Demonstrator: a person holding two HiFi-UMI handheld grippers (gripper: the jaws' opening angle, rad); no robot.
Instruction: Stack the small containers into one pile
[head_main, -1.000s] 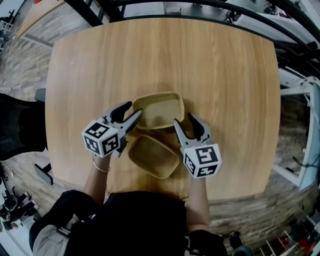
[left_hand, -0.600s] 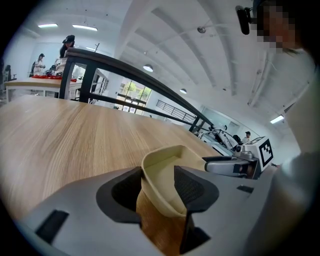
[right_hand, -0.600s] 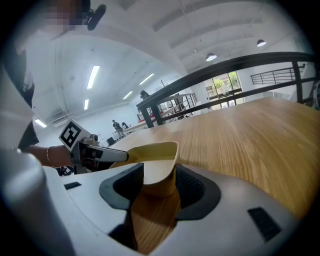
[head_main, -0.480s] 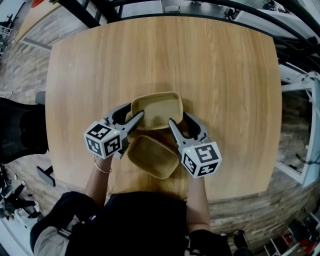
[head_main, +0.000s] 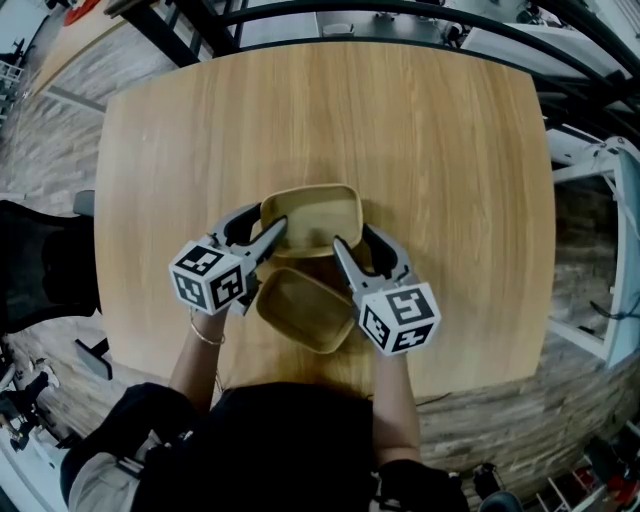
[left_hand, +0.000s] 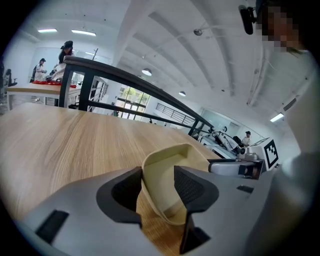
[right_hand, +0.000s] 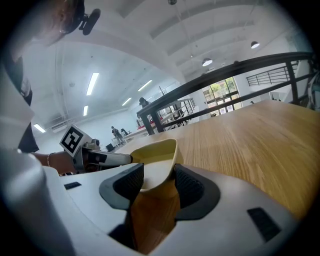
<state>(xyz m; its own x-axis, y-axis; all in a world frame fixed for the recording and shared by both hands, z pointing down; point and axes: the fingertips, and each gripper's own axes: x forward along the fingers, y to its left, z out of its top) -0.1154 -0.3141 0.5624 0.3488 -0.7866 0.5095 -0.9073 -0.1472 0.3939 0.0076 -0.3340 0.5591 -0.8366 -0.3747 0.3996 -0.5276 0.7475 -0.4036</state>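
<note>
Two tan, open rectangular containers lie on the round-cornered wooden table (head_main: 440, 150). The farther container (head_main: 312, 215) sits between my two grippers. The nearer container (head_main: 305, 312) rests just below it, close to the person's body. My left gripper (head_main: 258, 226) clasps the farther container's near-left corner (left_hand: 172, 160), with one pad outside the wall. My right gripper (head_main: 357, 240) pinches its near-right corner (right_hand: 155, 150), and both pads touch the wall. In each gripper view the opposite gripper shows beyond the container.
The table's front edge runs just under the person's arms. A dark chair (head_main: 40, 260) stands off the left side and a white frame (head_main: 600, 170) off the right. A black railing (head_main: 330, 15) runs behind the far edge. People stand far off in the hall.
My right gripper has slid left onto the farther container's near-right corner. The left gripper and both containers have hardly moved.
</note>
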